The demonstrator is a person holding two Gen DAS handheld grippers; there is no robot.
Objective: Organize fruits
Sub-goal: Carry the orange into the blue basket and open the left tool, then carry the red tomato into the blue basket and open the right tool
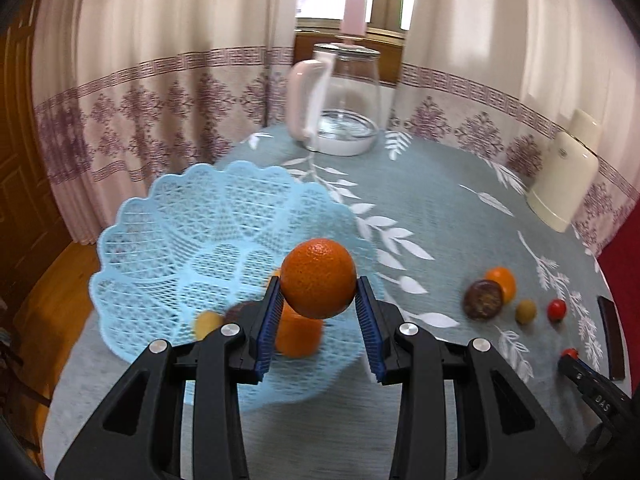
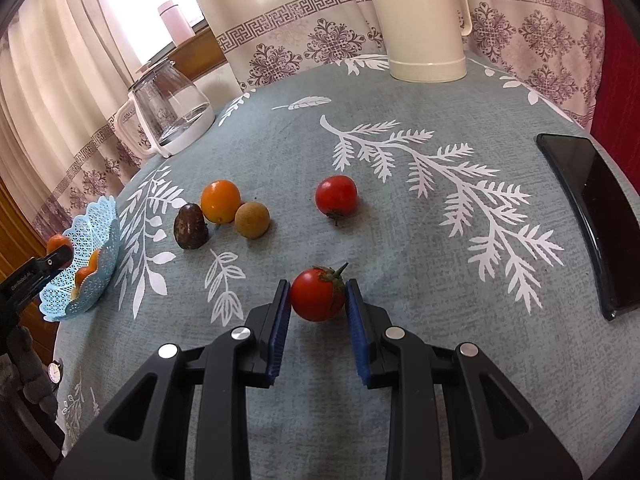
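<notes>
My left gripper (image 1: 318, 280) is shut on a large orange (image 1: 318, 278) and holds it above the near rim of a light-blue lattice basket (image 1: 180, 240). In the basket lie another orange (image 1: 298, 334), a yellow fruit (image 1: 206, 322) and a dark fruit (image 1: 240, 310). My right gripper (image 2: 318, 284) is shut on a red tomato (image 2: 318, 294) with a green stem, low over the tablecloth. Loose on the cloth lie a second red tomato (image 2: 336, 196), a brown longan (image 2: 252, 219), a small orange (image 2: 220, 201) and a dark brown fruit (image 2: 191, 227).
A glass kettle (image 1: 340, 100) with a pink handle stands at the table's far side, and a cream jug (image 2: 424, 20) at the back right. A black phone (image 2: 592, 216) lies near the right edge. The basket sits close to the table's left edge.
</notes>
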